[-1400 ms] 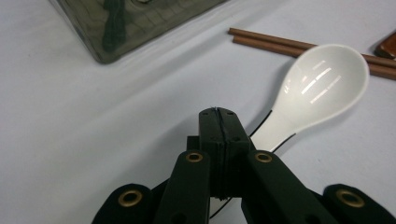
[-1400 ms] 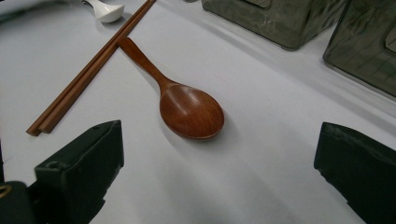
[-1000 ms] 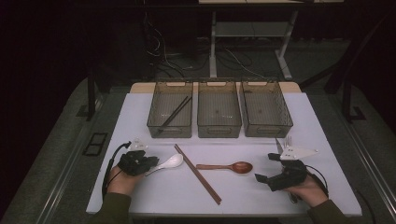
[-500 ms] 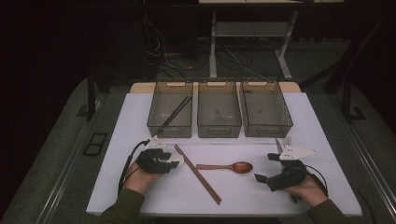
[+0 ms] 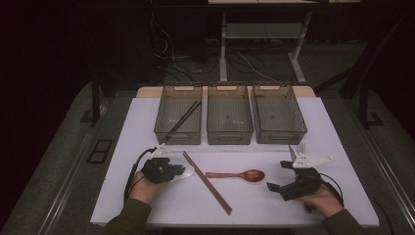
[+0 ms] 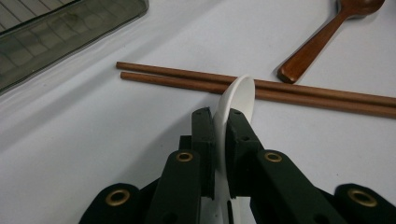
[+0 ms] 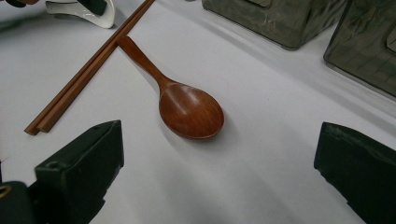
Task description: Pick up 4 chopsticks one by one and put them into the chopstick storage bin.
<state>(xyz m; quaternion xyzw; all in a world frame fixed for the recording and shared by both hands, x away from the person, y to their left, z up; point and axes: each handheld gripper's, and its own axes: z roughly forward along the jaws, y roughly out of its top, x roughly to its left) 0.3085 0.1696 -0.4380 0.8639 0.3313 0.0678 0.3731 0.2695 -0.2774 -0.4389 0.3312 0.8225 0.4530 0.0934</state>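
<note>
Broadly, desk: a white top carries everything within reach of both hands, with loose utensils near the person and three bins in a row at the far side, which reads as a sorting layout.
Bins: the left bin has dark chopsticks leaning inside it; the middle bin and right bin look bare, apparently waiting for the other kinds of utensil.
Right claw: it rests low on the desk with jaws spread wide and nothing between them. In the right gripper view the wooden spoon lies straight ahead of the gap, so it seems parked for a later pick.
Left claw: its jaws have just been closing and now pinch the white spoon; the pads press on both sides of the thin handle, so the grip looks set for a lift.
Brown chopsticks: the pair lies side by side, slanting across the desk between the two spoons, and is not touched by either claw.
Wooden spoon: it lies flat with the bowl toward the right claw and the handle tip just beside the brown chopsticks.
White spoon: it stands on edge in the left claw at the desk's near left, just beside the brown chopsticks, its bowl poking out past the jaws.
</note>
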